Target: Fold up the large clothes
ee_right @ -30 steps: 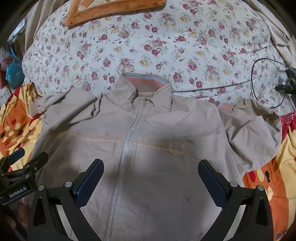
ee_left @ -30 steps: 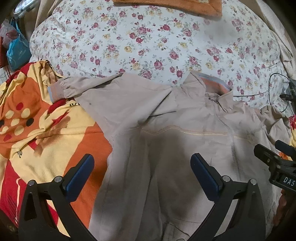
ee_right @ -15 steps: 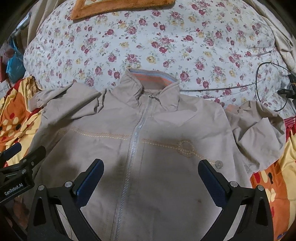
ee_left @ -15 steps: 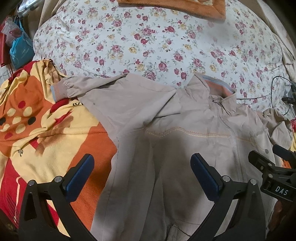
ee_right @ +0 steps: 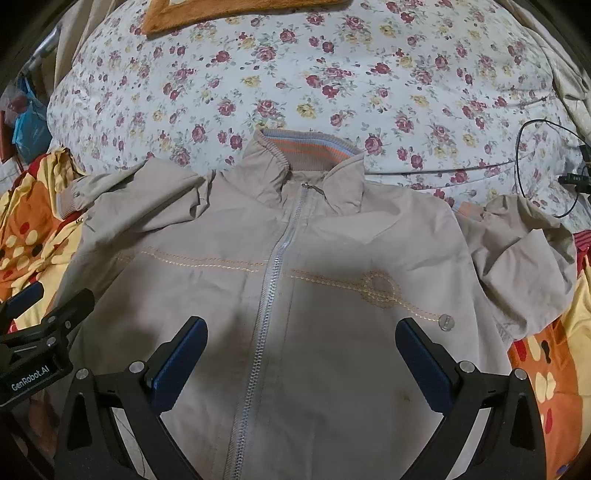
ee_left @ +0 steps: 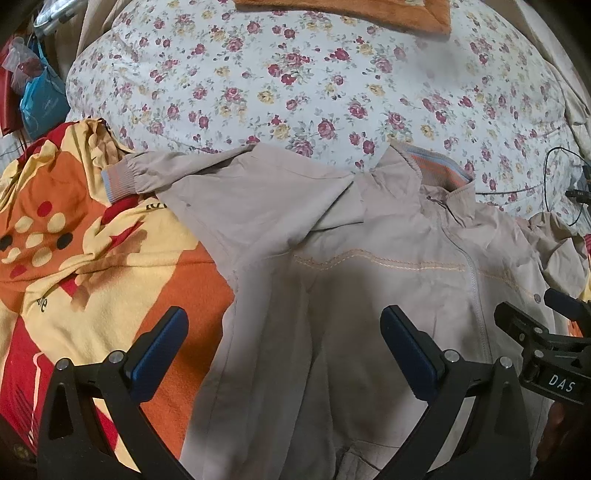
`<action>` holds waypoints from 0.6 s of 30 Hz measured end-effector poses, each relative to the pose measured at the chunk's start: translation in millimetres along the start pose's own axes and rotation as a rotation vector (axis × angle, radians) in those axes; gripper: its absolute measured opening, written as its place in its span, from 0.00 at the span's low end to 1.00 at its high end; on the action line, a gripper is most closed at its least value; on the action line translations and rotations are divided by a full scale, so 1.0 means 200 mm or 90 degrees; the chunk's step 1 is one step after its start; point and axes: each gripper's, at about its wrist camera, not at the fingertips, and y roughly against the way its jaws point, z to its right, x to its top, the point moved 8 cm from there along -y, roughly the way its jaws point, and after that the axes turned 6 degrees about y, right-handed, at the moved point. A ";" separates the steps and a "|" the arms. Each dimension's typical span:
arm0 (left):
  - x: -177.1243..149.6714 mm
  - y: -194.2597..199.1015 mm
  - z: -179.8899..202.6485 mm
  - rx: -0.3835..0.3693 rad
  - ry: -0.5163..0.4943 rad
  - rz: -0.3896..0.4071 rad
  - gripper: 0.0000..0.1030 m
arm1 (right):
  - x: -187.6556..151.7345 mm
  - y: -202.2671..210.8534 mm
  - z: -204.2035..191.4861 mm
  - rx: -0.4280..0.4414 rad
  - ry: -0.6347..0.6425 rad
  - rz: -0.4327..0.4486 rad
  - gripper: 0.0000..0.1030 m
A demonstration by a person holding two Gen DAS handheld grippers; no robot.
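Right wrist: one jacket (ee_right: 332,295), two sleeves.

Floral quilt (ee_right: 332,74), white w/ dark red and yellow roses, fills the far half of both views. Orange plush blanket (ee_right: 221,11) lies on it at the far edge, w/ a paler panel inside its border. Nearer, an orange, yellow and red patterned sheet (ee_left: 92,258) w/ cream and black dots covers the left side; same print shows near right (ee_right: 546,369) too. Black cable (ee_right: 535,166) loops over the quilt at right, running to a small black plug (ee_right: 574,180) at the edge. Blue plastic bag (ee_left: 40,103) hangs far left, beside sth red; clear bags above it. Beige cloth (ee_right: 569,74) bunches far right.
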 end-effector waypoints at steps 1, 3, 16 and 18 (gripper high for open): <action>0.00 0.00 0.00 0.000 0.000 -0.001 1.00 | 0.00 0.00 0.00 0.001 0.000 -0.001 0.99; 0.00 0.00 0.00 -0.001 0.001 -0.003 1.00 | 0.00 -0.01 -0.01 0.003 0.000 -0.004 0.99; 0.15 0.02 -0.33 -0.005 0.127 -0.014 1.00 | 0.00 -0.02 -0.04 0.026 0.003 -0.004 0.99; 0.19 0.00 -0.41 0.012 0.147 -0.019 1.00 | 0.00 -0.01 -0.04 0.031 0.007 -0.002 0.99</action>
